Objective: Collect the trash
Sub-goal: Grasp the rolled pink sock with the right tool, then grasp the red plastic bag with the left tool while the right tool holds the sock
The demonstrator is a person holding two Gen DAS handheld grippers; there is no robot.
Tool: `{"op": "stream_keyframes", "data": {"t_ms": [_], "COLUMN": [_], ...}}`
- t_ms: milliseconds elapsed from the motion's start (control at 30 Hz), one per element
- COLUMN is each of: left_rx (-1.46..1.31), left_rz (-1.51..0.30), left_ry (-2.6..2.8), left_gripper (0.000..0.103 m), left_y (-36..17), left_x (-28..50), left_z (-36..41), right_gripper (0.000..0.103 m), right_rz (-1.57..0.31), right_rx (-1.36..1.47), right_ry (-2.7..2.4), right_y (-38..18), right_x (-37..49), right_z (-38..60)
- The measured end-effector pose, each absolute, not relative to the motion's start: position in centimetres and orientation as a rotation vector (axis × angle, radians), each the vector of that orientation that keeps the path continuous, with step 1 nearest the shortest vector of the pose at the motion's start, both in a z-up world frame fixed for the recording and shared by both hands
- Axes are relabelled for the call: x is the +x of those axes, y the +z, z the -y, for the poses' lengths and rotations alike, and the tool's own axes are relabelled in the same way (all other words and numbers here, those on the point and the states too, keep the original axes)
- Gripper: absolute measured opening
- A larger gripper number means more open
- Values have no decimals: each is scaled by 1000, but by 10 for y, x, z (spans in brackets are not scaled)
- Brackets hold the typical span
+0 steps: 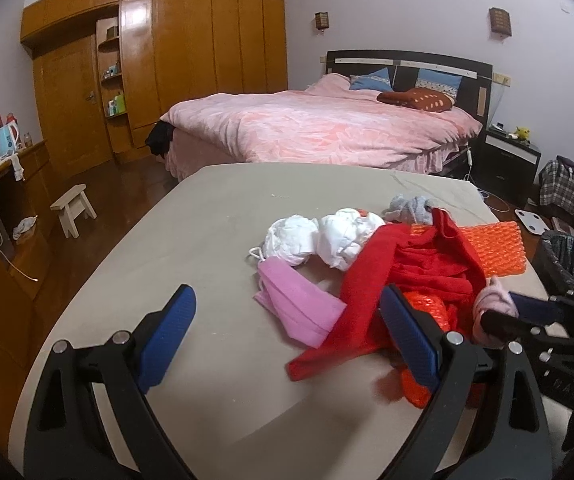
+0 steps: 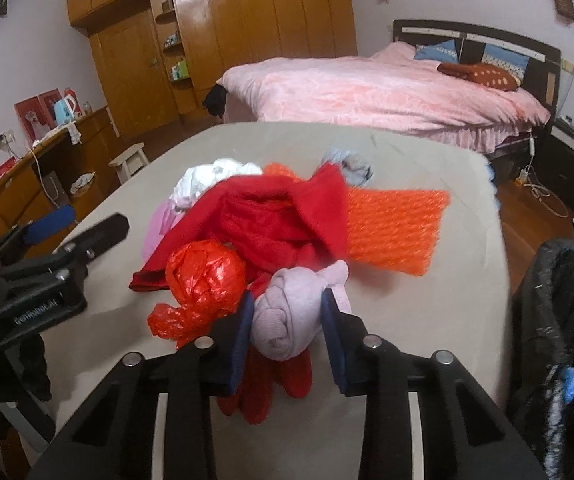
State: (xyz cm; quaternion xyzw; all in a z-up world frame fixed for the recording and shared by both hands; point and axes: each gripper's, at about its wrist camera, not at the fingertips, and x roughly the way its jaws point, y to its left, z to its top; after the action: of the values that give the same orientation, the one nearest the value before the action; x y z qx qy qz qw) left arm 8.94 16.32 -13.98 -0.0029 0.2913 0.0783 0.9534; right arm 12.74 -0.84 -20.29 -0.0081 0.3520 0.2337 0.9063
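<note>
My right gripper (image 2: 289, 326) is shut on a rolled pale pink sock (image 2: 291, 312) and holds it over the beige table (image 2: 427, 320); the sock also shows in the left wrist view (image 1: 491, 308). A crumpled red plastic bag (image 2: 203, 276) lies just left of it. A red cloth (image 2: 271, 224), an orange bubble-wrap sheet (image 2: 395, 224), white crumpled paper (image 1: 327, 240), a pink face mask (image 1: 299, 304) and a grey sock ball (image 1: 411, 206) lie on the table. My left gripper (image 1: 287, 340) is open and empty, over the table before the mask.
A bin lined with a black bag (image 2: 567, 320) stands right of the table. A pink bed (image 1: 319, 128) is behind. A wooden wardrobe (image 1: 191, 52), a small stool (image 1: 73, 208) and a side counter (image 1: 3, 184) are on the left.
</note>
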Motion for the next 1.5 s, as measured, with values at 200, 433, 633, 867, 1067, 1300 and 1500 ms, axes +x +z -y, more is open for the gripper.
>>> {"op": "stream_keyframes", "data": {"t_ms": [200,433,633,867,1067,1300,1500], "left_rx": [-5,4,12,31,45,28,38], "left_rz": [-599,-636,-675,-725,-735,-688,-643], "left_ry": [119,41,21,-7,-9,-2,-4], "left_gripper": [81,73,66,48,34,31,30], "left_y": [-141,-151,-160,-171,-173,-160,-138], "left_x": [90,94,104,110,110,100,93], "left_z": [-146,-117,-104,-91,-88,-88,-87], "right_gripper": [34,34,34,34,34,34,34], "right_rz": [-688,-679,-677,-673,-664,-641,-619], "right_rx": [5,27,34,23,23,30,38], "right_ry": [442,396,393,403,409,414,417], "right_y": [-188,-185,-187,-189,-186,-176,-167], "right_x": [128,132,133,131,130,125,120], "right_z": [33,57,62,61,61,63,67]}}
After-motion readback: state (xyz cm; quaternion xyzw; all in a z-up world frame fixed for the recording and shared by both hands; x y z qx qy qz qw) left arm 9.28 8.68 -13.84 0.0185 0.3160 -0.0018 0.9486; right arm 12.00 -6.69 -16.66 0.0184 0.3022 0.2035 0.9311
